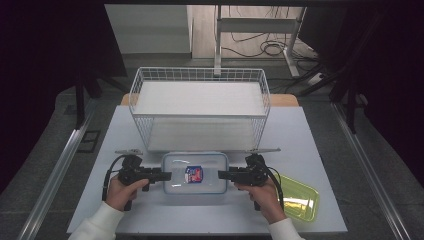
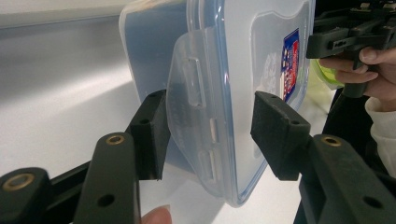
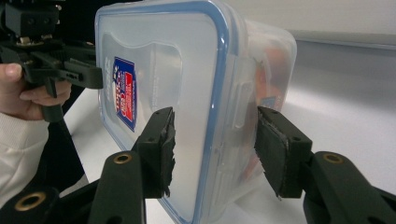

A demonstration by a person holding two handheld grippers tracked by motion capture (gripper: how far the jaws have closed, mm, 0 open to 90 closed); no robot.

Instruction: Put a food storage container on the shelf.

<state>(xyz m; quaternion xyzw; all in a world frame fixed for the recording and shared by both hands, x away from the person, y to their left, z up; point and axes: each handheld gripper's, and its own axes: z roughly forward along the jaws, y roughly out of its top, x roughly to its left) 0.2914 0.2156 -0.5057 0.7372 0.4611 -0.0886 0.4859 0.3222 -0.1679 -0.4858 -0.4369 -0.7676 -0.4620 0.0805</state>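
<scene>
Left gripper (image 1: 161, 176) comes in level at the left short end of the clear plastic container (image 1: 195, 178). In the left gripper view its jaws straddle that end with the hinged latch flap (image 2: 194, 112) between them: one pad seems to touch the flap, the other stands just clear of the lid, so the grip is not closed on the box.

That container lies flat on the white bench (image 1: 310, 150), near the front edge and just in front of the white wire basket (image 1: 200, 107). It is a rounded rectangular box with see-through walls, a frosted lid edged by a thin blue seal, and a red, white and blue label (image 1: 194, 174) in the middle of the lid. Something orange shows dimly through the wall in the right gripper view.

Right gripper (image 1: 223, 175) meets the opposite short end, also level. Its jaws stand on either side of the lid's rim and the latch there; a narrow gap shows beside at least one pad, so it too is open around the box, not clamped.

Farther right, a yellow-green tray (image 1: 302, 200) rests on the bench beside the person's right hand (image 1: 262, 192).
</scene>
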